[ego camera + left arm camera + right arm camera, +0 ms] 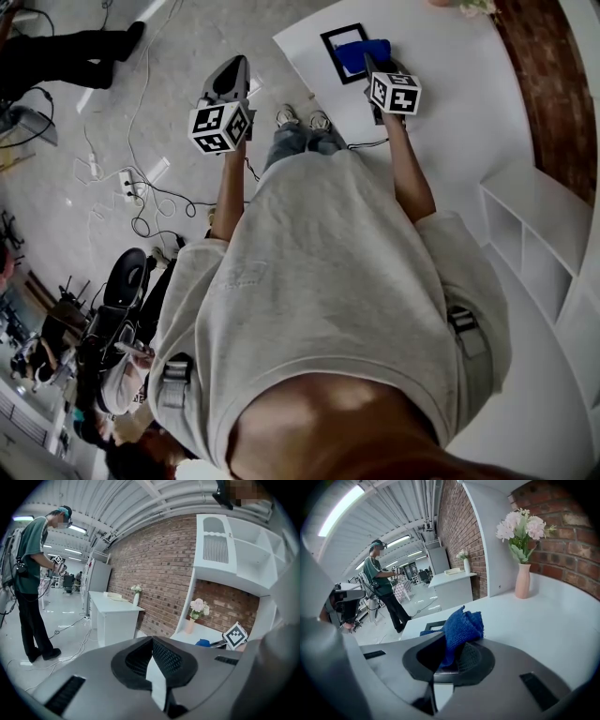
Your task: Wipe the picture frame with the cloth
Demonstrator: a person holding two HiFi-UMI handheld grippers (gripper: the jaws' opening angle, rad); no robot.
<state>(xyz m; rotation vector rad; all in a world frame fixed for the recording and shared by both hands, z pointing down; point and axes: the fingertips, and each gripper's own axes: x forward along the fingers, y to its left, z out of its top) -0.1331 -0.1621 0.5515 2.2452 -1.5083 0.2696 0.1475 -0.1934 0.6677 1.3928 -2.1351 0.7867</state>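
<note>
A black picture frame [339, 49] lies flat on the white table [450, 103]; the right gripper view shows one corner of it [434, 624]. My right gripper [368, 64] hovers at the frame's right side, shut on a bunched blue cloth [364, 53]. In its own view the cloth [462, 624] sticks up from between the jaws of the right gripper [451, 649]. My left gripper [230, 73] is held out over the floor, left of the table, jaws together with nothing in them. The left gripper [152, 643] faces the brick wall; the cloth [202, 642] shows far right.
A pink vase of flowers [522, 578] stands at the table's back by the brick wall. A white shelf unit [525, 234] is on the right. Cables and a power strip [131, 183] lie on the floor. Another person [30, 578] stands off left near a white desk [115, 613].
</note>
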